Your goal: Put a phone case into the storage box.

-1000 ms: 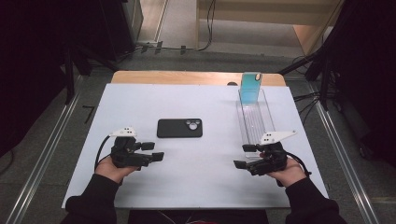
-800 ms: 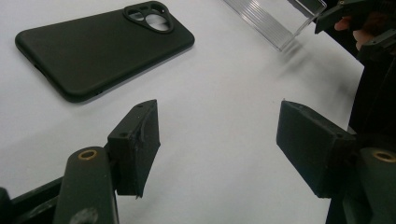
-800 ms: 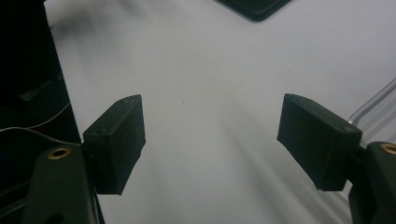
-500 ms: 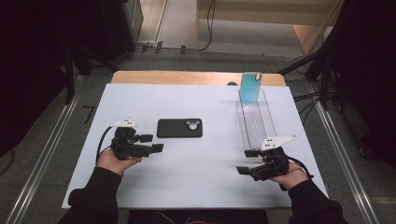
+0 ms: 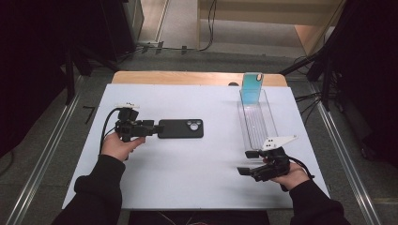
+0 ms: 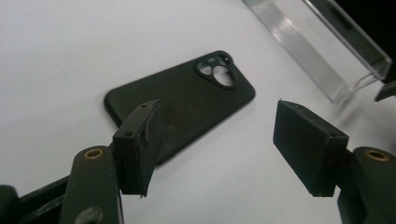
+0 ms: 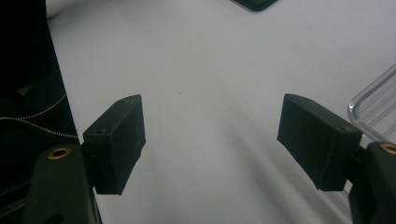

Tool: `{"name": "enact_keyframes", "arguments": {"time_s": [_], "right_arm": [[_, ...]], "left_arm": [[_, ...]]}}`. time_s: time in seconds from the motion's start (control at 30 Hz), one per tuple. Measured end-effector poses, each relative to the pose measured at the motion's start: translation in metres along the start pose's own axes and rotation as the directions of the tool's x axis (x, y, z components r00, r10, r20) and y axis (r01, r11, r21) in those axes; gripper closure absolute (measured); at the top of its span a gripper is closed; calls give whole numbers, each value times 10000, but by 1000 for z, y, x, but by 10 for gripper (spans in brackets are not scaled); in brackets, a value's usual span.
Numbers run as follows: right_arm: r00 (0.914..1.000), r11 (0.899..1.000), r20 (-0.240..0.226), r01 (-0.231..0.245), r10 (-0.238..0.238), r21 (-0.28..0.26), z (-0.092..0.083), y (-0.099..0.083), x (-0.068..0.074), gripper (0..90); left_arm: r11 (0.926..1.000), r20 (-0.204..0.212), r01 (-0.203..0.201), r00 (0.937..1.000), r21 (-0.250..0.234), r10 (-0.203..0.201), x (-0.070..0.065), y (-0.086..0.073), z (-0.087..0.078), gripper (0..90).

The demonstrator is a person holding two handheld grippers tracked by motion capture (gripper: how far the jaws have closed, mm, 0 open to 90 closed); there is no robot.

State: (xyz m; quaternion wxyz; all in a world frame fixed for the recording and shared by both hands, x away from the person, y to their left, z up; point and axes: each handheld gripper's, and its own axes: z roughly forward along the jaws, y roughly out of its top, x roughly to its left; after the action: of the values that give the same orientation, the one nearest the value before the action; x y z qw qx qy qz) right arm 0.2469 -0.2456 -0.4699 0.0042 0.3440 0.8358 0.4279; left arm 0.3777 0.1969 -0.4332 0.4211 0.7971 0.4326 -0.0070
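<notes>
A black phone case [image 5: 180,128] lies flat on the white table [image 5: 197,187], camera cutout to the right. My left gripper [image 5: 152,127] is at its left end, jaws open and pointing at it. In the left gripper view the case [image 6: 187,100] lies just ahead, its near end behind the left pad [image 6: 140,144]. The jaws have just been closing a little, and neither pad presses on the case. My right gripper [image 5: 246,162] hovers open near the front right, with bare table between its jaws [image 7: 210,140].
A long clear tray [image 5: 256,119] runs front to back on the right side, with a teal phone case [image 5: 251,86] standing upright at its far end. The tray's near corner [image 7: 373,107] lies just right of my right gripper. Dark floor surrounds the table.
My left hand moved away from the front edge and to the right, up to the black case's left end. The right hand stayed nearly where it was.
</notes>
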Motion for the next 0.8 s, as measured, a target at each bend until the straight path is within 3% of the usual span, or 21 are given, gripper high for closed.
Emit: {"name": "enact_keyframes", "arguments": {"time_s": [0.2, 0.33, 0.4, 0.5, 0.53, 0.63, 0.8], "right_arm": [[10000, 10000, 75, 25, -25, -4, 0, 0, -1, 213], [9999, 10000, 149, -6, 6, 51, 0, -1, -1, 213], [9999, 10000, 142, -16, 15, 52, 0, -1, -1, 213], [9999, 10000, 107, 14, -14, -9, 0, 0, 0, 213], [9999, 10000, 126, 19, -18, -22, 0, 0, 0, 213], [9999, 10000, 144, 39, -39, -17, -1, 0, 0, 213], [9998, 10000, 176, 6, -5, -62, -1, 0, 0, 213]], "left_arm": [[9999, -589, -8, 9983, 159, 18, 6, 14, 12, 412], [9999, -1082, 76, 9941, 116, -63, 9, 22, 20, 512], [9996, -1177, 195, 9929, 180, -172, 11, 25, 24, 659], [9996, -1409, -154, 9899, 217, 183, 14, 27, 31, 860], [9992, -1502, -258, 9882, 304, 301, 15, 29, 33, 890], [9989, -1580, -207, 9871, 417, 271, 20, 34, 42, 900], [9964, -1835, -429, 9814, 733, 557, 24, 40, 62, 900]]}}
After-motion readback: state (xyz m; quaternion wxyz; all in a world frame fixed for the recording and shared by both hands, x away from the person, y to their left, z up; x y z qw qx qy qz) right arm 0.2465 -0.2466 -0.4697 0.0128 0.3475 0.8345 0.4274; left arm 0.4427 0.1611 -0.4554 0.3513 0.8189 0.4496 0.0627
